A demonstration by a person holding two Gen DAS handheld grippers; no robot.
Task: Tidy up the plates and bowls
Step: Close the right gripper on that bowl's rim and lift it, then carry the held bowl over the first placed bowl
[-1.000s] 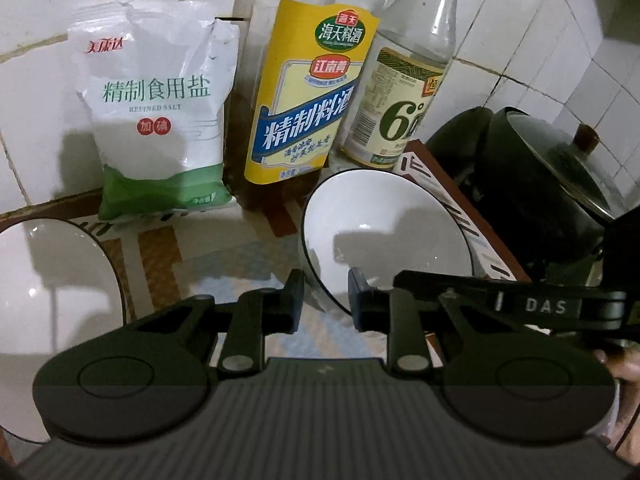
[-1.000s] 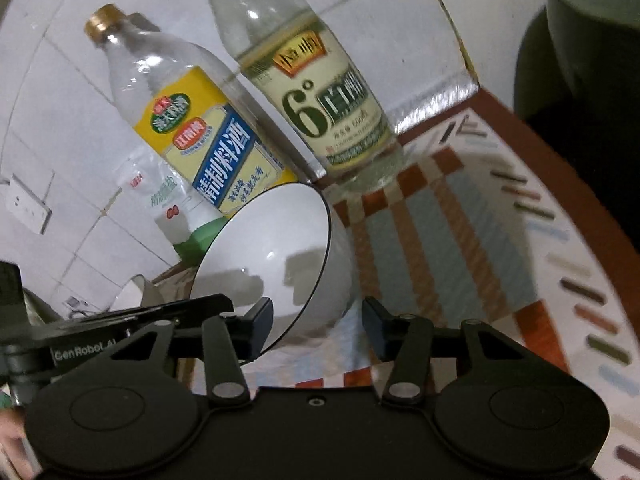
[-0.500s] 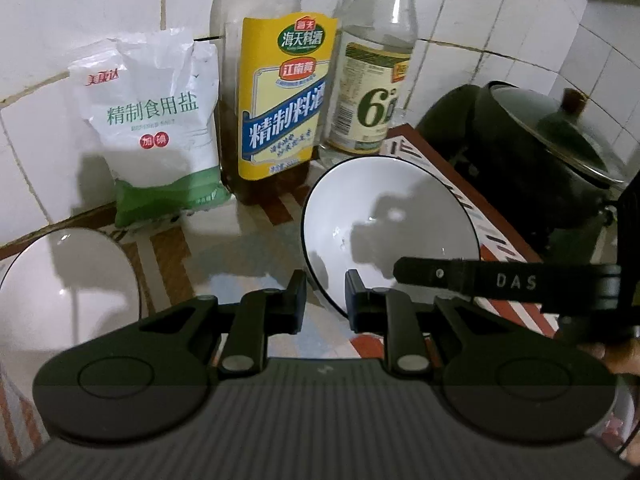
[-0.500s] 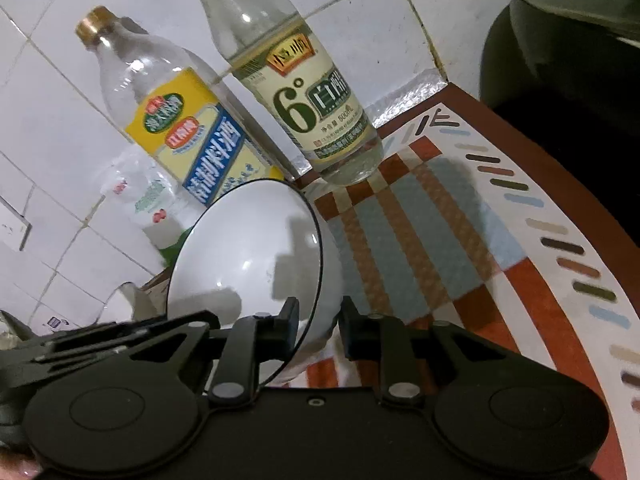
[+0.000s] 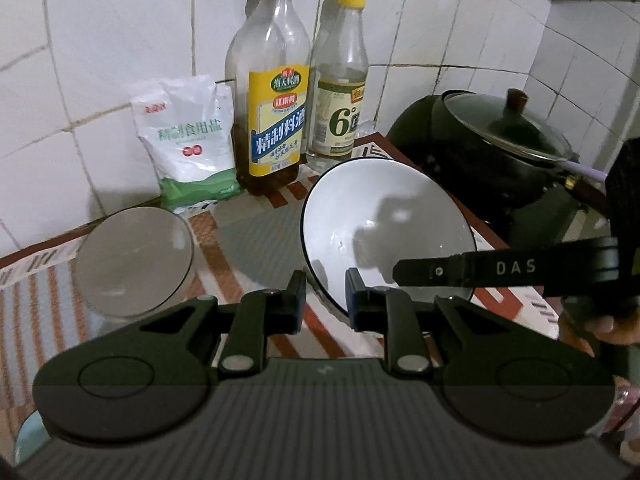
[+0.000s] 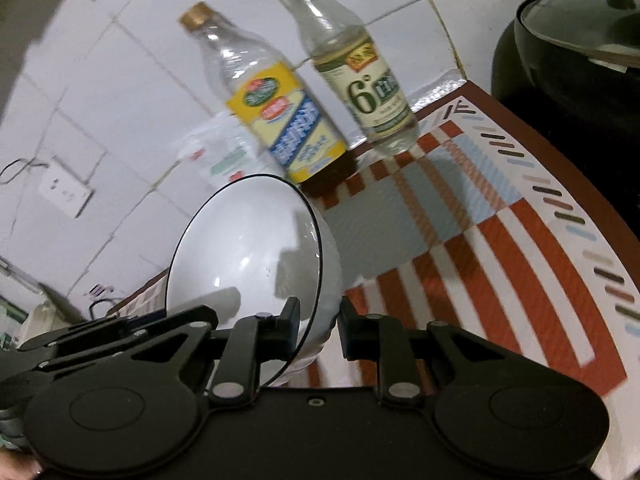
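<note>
Two black grippers clamp one white, dark-rimmed ceramic bowl (image 5: 384, 224), tilted above the striped orange-and-white mat (image 6: 500, 240): the left gripper (image 5: 325, 300) pinches its rim at 6 o'clock, and the right gripper (image 6: 319, 322), its jaws just closed, pinches the wall. A second white bowl (image 5: 134, 260) sits at 9 o'clock.
</note>
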